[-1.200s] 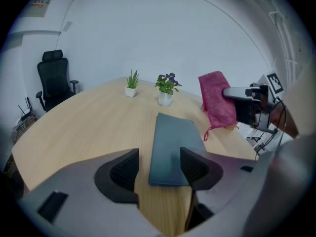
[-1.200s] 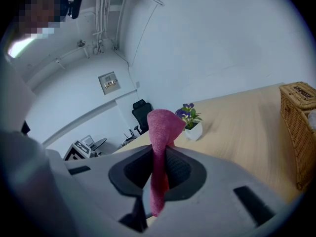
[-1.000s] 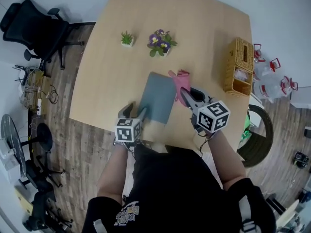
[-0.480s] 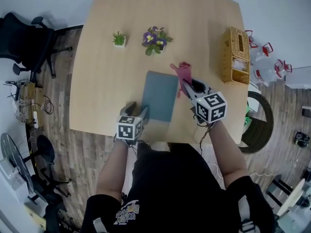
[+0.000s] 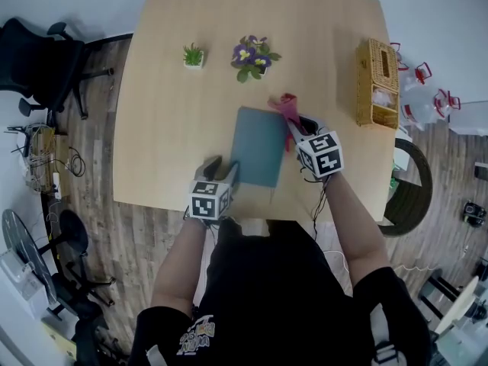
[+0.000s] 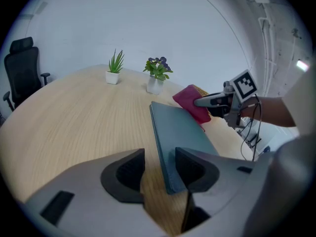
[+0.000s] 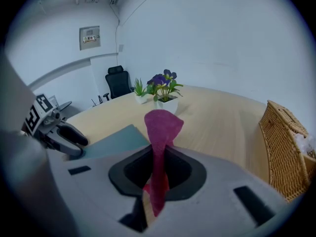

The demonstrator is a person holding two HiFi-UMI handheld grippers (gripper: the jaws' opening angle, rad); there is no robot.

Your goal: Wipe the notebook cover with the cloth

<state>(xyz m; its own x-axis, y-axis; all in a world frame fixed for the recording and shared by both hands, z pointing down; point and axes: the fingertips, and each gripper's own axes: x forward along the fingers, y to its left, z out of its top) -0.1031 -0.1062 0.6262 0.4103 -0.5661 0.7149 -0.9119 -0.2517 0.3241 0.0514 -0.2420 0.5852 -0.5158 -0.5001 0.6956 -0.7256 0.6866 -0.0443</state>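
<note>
The grey-blue notebook lies flat on the wooden table. My left gripper is at its near left corner. Its jaws are closing, with the notebook's corner between them. The notebook's edge lies against the right jaw and a gap shows on the left side. My right gripper is shut on the pink cloth, which sticks up out of the jaws. It hovers by the notebook's far right edge. The left gripper view shows the cloth over the notebook's far corner.
A small green plant and a purple flower pot stand at the far side of the table. A wicker basket sits at the right edge. A black office chair is on the floor to the left.
The left gripper's jaws have narrowed around the notebook's near corner. The right gripper has carried the cloth closer to the notebook's far right edge.
</note>
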